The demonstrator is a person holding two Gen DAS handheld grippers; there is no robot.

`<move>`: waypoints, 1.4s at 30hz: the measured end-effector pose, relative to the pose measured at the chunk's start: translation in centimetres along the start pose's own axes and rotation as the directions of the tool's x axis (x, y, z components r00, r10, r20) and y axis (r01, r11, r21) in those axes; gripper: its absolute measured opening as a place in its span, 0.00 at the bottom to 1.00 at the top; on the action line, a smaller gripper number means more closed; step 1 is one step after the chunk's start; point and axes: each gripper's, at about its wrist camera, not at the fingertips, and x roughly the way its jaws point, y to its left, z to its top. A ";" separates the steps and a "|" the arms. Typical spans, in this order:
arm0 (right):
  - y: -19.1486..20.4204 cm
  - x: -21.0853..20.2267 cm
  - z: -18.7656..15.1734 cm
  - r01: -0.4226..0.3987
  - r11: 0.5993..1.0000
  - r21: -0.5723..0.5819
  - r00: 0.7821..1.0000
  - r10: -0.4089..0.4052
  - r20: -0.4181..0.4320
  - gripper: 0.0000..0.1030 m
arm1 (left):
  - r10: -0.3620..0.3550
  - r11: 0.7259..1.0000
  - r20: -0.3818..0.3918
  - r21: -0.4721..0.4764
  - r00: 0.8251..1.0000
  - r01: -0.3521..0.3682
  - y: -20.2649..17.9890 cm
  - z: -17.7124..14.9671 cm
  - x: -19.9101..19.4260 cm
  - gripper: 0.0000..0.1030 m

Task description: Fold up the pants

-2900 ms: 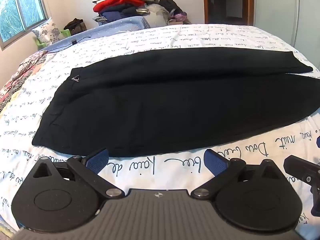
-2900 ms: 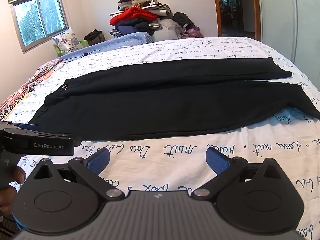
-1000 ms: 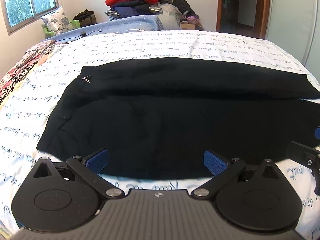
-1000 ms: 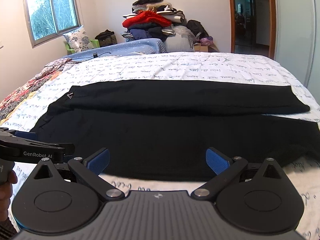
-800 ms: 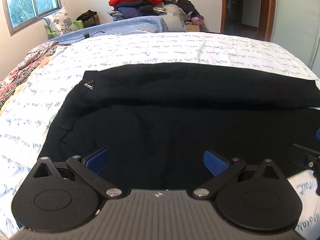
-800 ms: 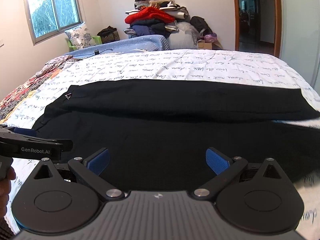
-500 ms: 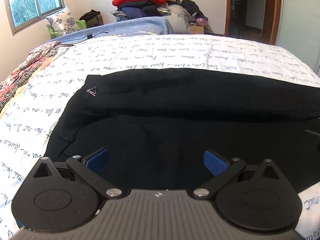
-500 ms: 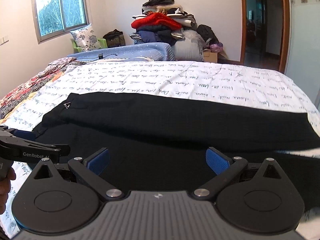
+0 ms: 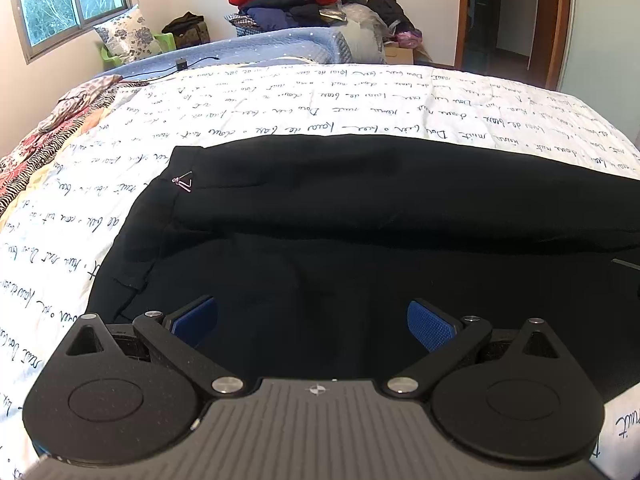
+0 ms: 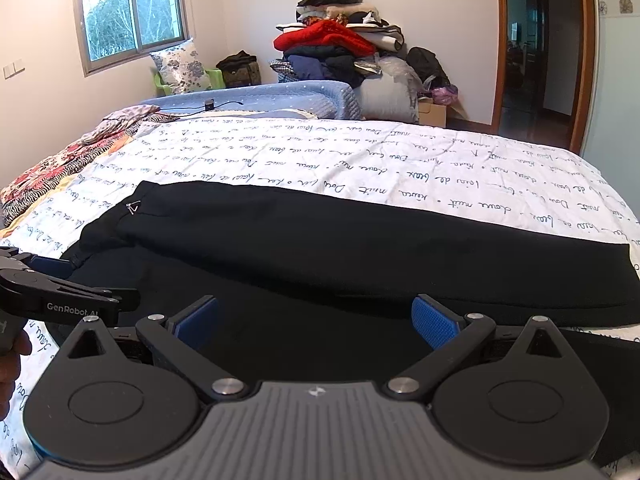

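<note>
Black pants [image 9: 360,216] lie flat across the white script-printed bedsheet [image 9: 280,108], waist to the left with a small triangle logo [image 9: 183,182], legs running right, the far leg overlapping the near one. My left gripper [image 9: 312,320] is open over the near leg close to the waist. My right gripper [image 10: 316,322] is open over the near leg [image 10: 320,340] further right. The left gripper's body shows at the left edge of the right wrist view [image 10: 60,300]. Neither gripper holds cloth.
A patterned quilt [image 10: 60,164] lies on the bed's left side. Beyond the bed stand a blue sofa [image 10: 260,100], a pile of clothes [image 10: 336,40], a pillow and a green chair. A doorway [image 10: 536,52] is at the right.
Both grippers have moved forward from the bed's near edge over the near pant leg and come lower. Both stayed open. The pants have not moved.
</note>
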 end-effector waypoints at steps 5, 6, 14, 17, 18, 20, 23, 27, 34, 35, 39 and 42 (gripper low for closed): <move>0.0 0.3 0.1 -0.008 1.000 -0.007 1.000 0.008 -0.005 1.00 | -0.002 1.000 -0.005 0.002 1.000 0.002 -0.1 0.1 0.3 0.99; 0.0 0.3 0.1 -0.008 1.000 -0.007 1.000 0.008 -0.005 1.00 | -0.006 1.000 -0.004 0.002 1.000 0.006 -0.1 0.1 0.4 0.99; -0.4 1.0 1.0 -0.003 0.999 -0.039 1.000 0.003 -0.014 1.00 | -0.281 0.959 0.033 -0.024 0.959 0.282 6.0 2.9 0.9 1.00; -0.4 1.7 1.4 0.004 0.998 -0.060 1.000 -0.005 -0.016 1.00 | -0.396 0.894 0.081 -0.194 0.915 0.404 12.9 5.3 3.1 0.99; -0.5 2.0 1.6 0.005 0.998 -0.062 1.000 -0.006 -0.019 1.00 | -0.427 0.859 0.122 -0.253 0.896 0.444 15.4 6.0 4.3 1.00; -0.5 3.1 2.0 0.001 0.998 -0.064 0.999 -0.003 -0.035 1.00 | -0.445 0.794 0.186 -0.371 0.876 0.482 20.1 7.4 7.2 1.00; -0.3 4.7 2.9 0.005 0.997 -0.078 0.998 -0.009 -0.056 1.00 | -0.456 0.752 0.146 -0.464 0.878 0.468 24.8 9.6 12.1 0.98; 0.6 6.5 4.1 -0.007 0.994 -0.113 0.998 0.000 -0.061 1.00 | -0.498 0.715 0.114 -0.508 0.860 0.481 28.0 11.0 18.1 0.98; 1.5 9.5 5.1 -0.048 0.994 -0.098 0.995 0.039 -0.093 1.00 | -0.557 0.709 0.065 -0.482 0.828 0.515 28.9 12.5 24.9 0.97; 1.7 10.0 5.2 -0.049 0.994 -0.102 0.994 0.039 -0.098 1.00 | -0.574 0.702 0.059 -0.478 0.816 0.528 28.7 12.5 25.5 0.97; 2.1 11.4 5.4 -0.057 0.993 -0.103 0.993 0.046 -0.111 1.00 | -0.603 0.706 0.061 -0.423 0.795 0.568 27.9 13.0 26.1 0.94; 2.3 12.3 5.5 -0.069 0.992 -0.108 0.991 0.056 -0.120 1.00 | -0.613 0.718 0.066 -0.367 0.787 0.591 27.3 13.1 25.8 0.64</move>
